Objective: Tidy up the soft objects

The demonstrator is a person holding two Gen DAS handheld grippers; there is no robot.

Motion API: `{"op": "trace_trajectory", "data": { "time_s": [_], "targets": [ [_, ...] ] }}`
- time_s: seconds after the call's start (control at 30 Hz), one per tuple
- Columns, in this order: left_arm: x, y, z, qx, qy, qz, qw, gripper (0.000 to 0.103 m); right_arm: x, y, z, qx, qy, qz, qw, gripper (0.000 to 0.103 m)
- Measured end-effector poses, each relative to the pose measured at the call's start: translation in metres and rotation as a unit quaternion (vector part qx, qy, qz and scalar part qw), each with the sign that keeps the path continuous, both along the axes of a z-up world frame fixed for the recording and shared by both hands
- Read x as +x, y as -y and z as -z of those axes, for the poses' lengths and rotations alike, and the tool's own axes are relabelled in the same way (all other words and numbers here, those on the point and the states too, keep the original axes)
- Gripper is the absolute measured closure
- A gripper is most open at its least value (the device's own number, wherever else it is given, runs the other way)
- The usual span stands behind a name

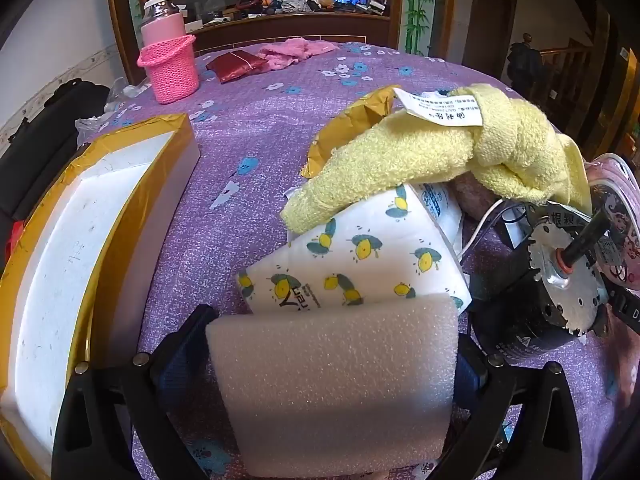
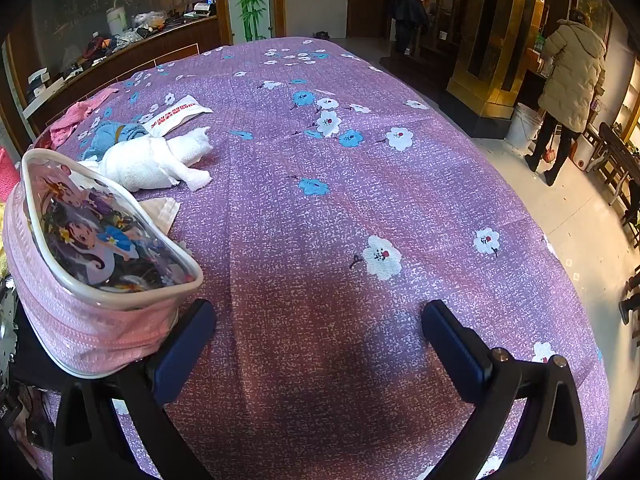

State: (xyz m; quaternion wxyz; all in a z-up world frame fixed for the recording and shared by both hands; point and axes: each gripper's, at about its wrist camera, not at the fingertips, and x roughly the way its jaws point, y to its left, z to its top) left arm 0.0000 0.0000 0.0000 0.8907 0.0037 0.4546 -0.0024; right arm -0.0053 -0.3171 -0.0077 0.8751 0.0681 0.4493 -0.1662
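The left gripper (image 1: 332,344) grips a white foam block (image 1: 336,384) near the lemon-print tissue pack (image 1: 352,264); the right gripper (image 2: 318,336) gapes wide over the purple tablecloth (image 2: 360,200), holding nothing.

A counter draped in a purple cloth printed with blue and white flowers (image 2: 360,184) carries everything. On it in the left wrist view: a white foam box edged in tan tape (image 1: 80,240) at the left, a pink knitted basket (image 1: 170,68) holding a pink bottle, a dark red satin pouch (image 1: 236,65), a pink fluffy cloth (image 1: 294,50), a lemon-print tissue pack (image 1: 360,260) and a black motor (image 1: 540,300). In the right wrist view: a knotted white towel (image 2: 152,162), a rolled blue towel (image 2: 112,136), a pink cartoon-print zip pouch (image 2: 92,264)
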Motion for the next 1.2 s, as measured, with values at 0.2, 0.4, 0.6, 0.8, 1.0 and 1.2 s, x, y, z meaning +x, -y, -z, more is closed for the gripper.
{"op": "trace_trajectory", "data": {
  "time_s": [0.2,0.4,0.6,0.8,1.0,1.2],
  "targets": [
    [0.000,0.000,0.000,0.000,0.000,-0.003,1.0000,0.001,0.000,0.000,0.000,0.001,0.000,0.000,1.000,0.000],
    [-0.003,0.000,0.001,0.006,-0.001,-0.009,0.9999,0.000,0.000,-0.001,0.000,0.000,-0.001,-0.009,1.000,0.000],
    [-0.014,0.001,-0.001,0.002,-0.006,0.011,0.9999,0.001,-0.004,0.002,-0.003,0.016,-0.028,-0.060,0.998,0.000],
    [-0.017,0.004,-0.002,0.011,-0.002,0.009,0.9999,0.000,-0.016,-0.001,-0.003,0.017,-0.048,-0.072,0.996,0.000],
    [-0.026,-0.016,-0.014,-0.058,0.000,0.034,0.9977,0.003,-0.052,-0.004,-0.033,0.003,-0.001,-0.065,0.998,0.000],
    [-0.076,-0.040,-0.058,-0.107,0.074,0.096,0.9869,0.003,-0.097,-0.012,-0.089,-0.062,0.148,-0.078,0.984,0.000]
  ]
}}
